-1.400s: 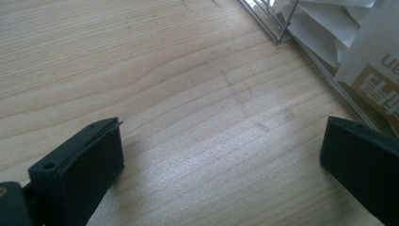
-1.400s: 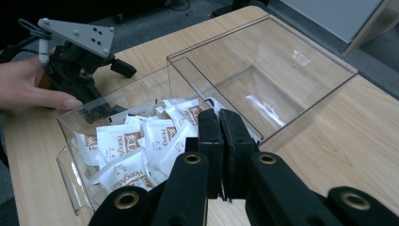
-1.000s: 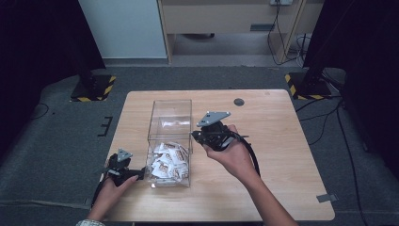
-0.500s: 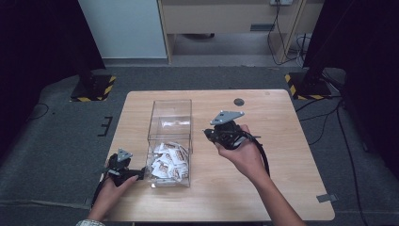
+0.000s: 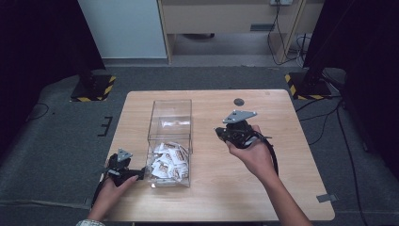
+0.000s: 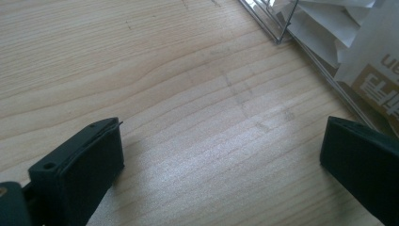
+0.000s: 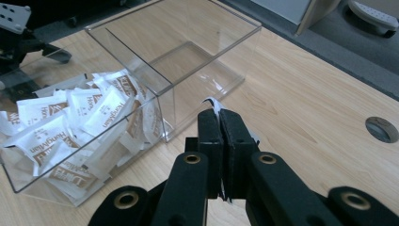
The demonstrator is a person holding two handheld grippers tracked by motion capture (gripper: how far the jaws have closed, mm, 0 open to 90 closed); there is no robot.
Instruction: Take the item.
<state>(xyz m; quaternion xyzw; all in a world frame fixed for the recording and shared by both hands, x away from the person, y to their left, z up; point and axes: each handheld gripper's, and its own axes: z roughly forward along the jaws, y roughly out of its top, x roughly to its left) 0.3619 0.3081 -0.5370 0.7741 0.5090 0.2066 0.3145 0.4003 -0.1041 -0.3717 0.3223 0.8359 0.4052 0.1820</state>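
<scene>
A clear plastic box (image 5: pixel 171 100) stands on the wooden table (image 5: pixel 211 197). Several white sachets (image 5: pixel 166 162) are heaped in its near half, and its far half is bare. To the right of the box and above the table, my right gripper (image 5: pixel 219 133) is shut on one thin white sachet (image 7: pixel 210 102), whose edge pokes out between the jaws (image 7: pixel 220 115). My left gripper (image 5: pixel 138 174) rests on the table against the box's near left corner. Its jaws are open (image 6: pixel 221 146) over bare wood, with the box wall (image 6: pixel 301 43) and sachets (image 6: pixel 371 70) just to one side.
A round dark hole (image 5: pixel 239 101) sits in the table near its far edge. Bare wood lies to the right of the box and in front of it. Dark stands with striped feet (image 5: pixel 94 89) flank the table on the grey floor.
My right hand has carried its gripper to the right, away from the box, and a little lower. The left gripper has stayed where it was.
</scene>
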